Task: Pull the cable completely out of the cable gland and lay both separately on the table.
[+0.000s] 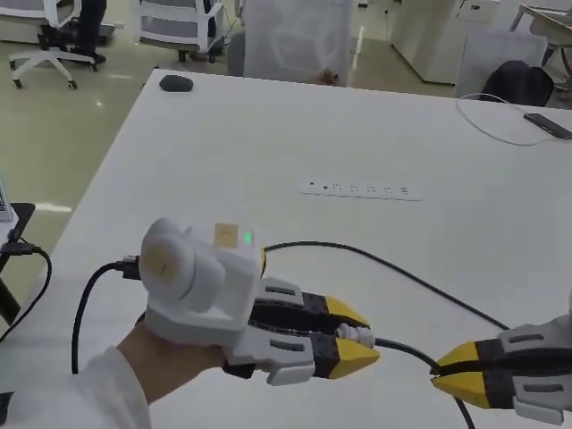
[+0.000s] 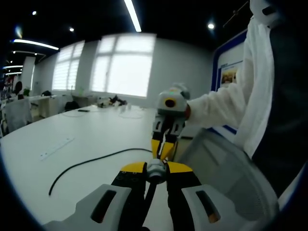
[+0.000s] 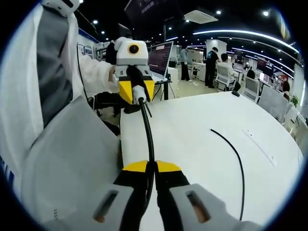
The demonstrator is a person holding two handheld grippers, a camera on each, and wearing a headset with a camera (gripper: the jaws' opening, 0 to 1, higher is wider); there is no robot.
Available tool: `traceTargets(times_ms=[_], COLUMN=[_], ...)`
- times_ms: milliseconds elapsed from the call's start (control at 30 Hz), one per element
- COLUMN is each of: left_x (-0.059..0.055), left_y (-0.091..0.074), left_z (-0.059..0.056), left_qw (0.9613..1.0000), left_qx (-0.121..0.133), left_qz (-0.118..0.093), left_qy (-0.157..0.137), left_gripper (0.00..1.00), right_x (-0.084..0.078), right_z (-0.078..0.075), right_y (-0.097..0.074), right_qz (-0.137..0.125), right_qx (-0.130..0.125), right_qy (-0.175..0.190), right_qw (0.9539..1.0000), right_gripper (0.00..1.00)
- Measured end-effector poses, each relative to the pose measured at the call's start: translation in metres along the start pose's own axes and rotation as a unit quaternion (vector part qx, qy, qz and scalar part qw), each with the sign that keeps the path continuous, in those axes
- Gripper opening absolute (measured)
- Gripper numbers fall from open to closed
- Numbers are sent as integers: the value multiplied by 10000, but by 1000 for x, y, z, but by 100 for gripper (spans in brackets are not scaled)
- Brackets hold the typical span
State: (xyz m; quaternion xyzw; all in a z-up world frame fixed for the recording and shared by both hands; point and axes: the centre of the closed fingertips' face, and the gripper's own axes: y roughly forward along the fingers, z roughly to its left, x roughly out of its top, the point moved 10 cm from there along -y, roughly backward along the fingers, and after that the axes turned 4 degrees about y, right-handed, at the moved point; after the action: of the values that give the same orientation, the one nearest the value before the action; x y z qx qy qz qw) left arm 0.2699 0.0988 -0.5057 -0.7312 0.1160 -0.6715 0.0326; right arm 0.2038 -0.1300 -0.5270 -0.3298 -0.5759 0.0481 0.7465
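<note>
Nearest us, the right gripper (image 1: 444, 372) has its fingers (image 1: 469, 356) pinched shut on the black cable (image 1: 407, 350). The grip sits close to the gland, with only a short bare run of cable between. Following that run leftward, we come to the gland (image 3: 138, 92), a small white body clamped at the tips of the left gripper (image 1: 357, 335), whose fingers (image 1: 344, 311) are narrowed tight around it. The two grippers point nose to nose over the bench (image 1: 268, 143), and the cable's long axis lies straight along the line between them. We judge the coming pull should follow that line, with the right hand drawing away to the right and the left hand bracing the gland in place. We cannot tell how much cable sits inside the gland, since the fingers hide its back end. Past the right fingers the cable drops out of sight below. Farther out, a long slack stretch curves across the bench and ends behind the left gripper; it looks free to trail as we pull.
</note>
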Motion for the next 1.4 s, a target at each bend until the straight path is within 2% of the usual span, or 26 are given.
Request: traceTargets(times_ms=[233, 333, 400, 633, 800, 967, 1267, 1400], left_x=[1, 0, 0, 1, 0, -1, -1, -2], left_y=[0, 1, 2, 6, 6, 5, 4, 2], left_z=[2, 2, 2, 1, 1, 1, 0, 1], left_qw=[10000, 10000, 10000, 10000, 10000, 9999, 9999, 9998], left_qx=[48, 48, 45, 31, 39, 103, 129, 165], left_qz=[23, 46, 67, 64, 89, 104, 99, 110], left_qy=[-19, -30, -28, -11, 1, -13, -9, -14], left_gripper=[16, 16, 16, 16, 16, 16, 16, 16], right_x=[6, 21, 34, 56, 55, 53, 51, 48], right_z=[0, -1, 1, 10, 8, 7, 8, 5], right_y=[0, 0, 2, 19, 29, 30, 30, 28], right_qz=[52, -260, -508, -580, -552, -561, -618, -563], right_qx=[-57, -112, -41, 226, 265, 323, 321, 286], right_qy=[-27, -96, -137, -500, -611, -654, -712, -724], right_qw=[10000, 9996, 9986, 9968, 9963, 9958, 9950, 9954], right_gripper=[5, 10, 12, 14, 10, 5, 4, 4])
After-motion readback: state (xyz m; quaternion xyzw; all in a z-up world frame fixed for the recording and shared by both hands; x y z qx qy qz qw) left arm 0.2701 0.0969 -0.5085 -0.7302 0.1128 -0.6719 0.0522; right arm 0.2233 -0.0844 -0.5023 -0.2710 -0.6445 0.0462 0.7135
